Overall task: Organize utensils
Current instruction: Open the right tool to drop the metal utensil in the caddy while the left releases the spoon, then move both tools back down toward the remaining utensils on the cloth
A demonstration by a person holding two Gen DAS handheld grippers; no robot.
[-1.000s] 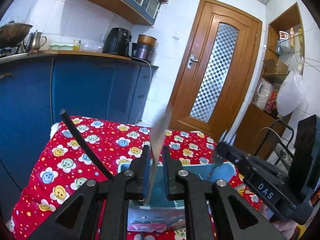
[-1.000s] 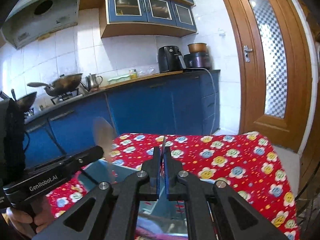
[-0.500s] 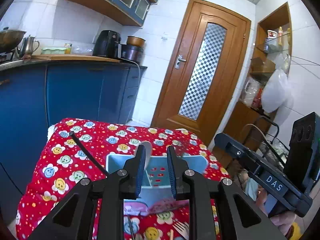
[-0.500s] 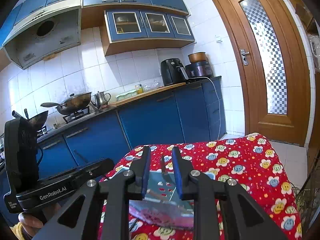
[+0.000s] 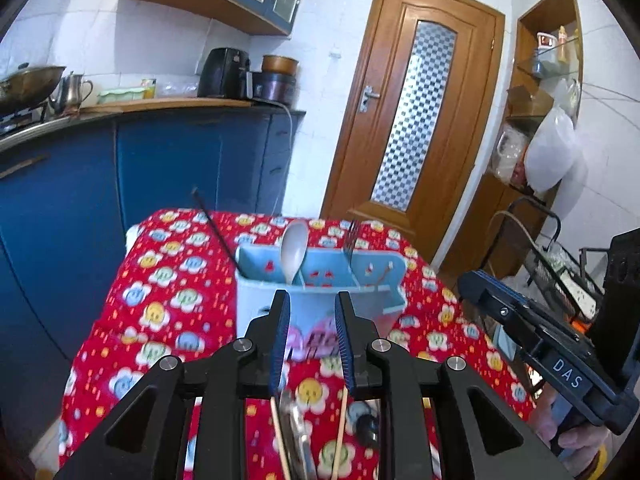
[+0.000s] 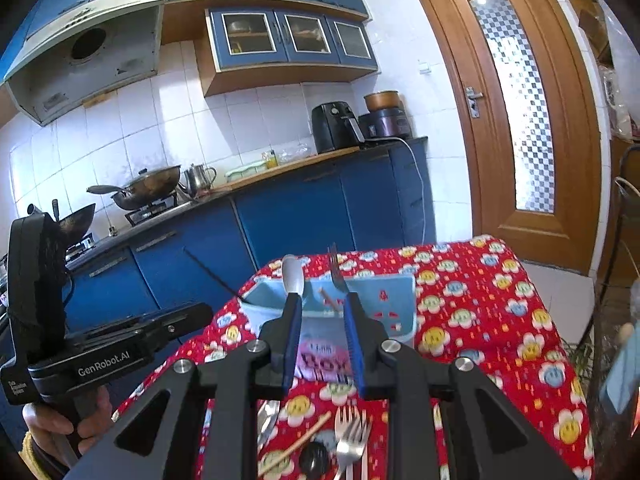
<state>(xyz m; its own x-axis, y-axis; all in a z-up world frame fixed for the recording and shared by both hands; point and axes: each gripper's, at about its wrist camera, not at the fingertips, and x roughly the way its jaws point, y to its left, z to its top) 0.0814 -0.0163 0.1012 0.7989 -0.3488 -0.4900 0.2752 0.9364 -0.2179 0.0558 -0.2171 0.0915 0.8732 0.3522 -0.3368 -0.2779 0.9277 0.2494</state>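
The left tool (image 5: 310, 344) hangs over the near part of the desk (image 5: 160, 280), which wears a red cloth printed with smiling flowers; its blue-padded jaws stand a little apart with nothing between them. Ahead of it, beyond its tips, stands the light blue plastic utensil holder with several compartments (image 5: 320, 280). A white plastic spoon (image 5: 293, 250) stands bowl-up in a left-hand compartment, a metal fork (image 5: 351, 238) stands tines-up further right, and a thin black stick (image 5: 216, 228) leans out over the holder's left end. Below the left tool, on the cloth, lie two pale wooden chopsticks (image 5: 340, 432) and some metal cutlery, too blurred to tell apart.

The right tool (image 6: 320, 344) also has its jaws slightly apart and empty, aimed at the same holder. Beneath it on the cloth lie loose silver forks (image 6: 352, 436), a wooden chopstick (image 6: 296, 446) and a small round black object (image 6: 314, 454).
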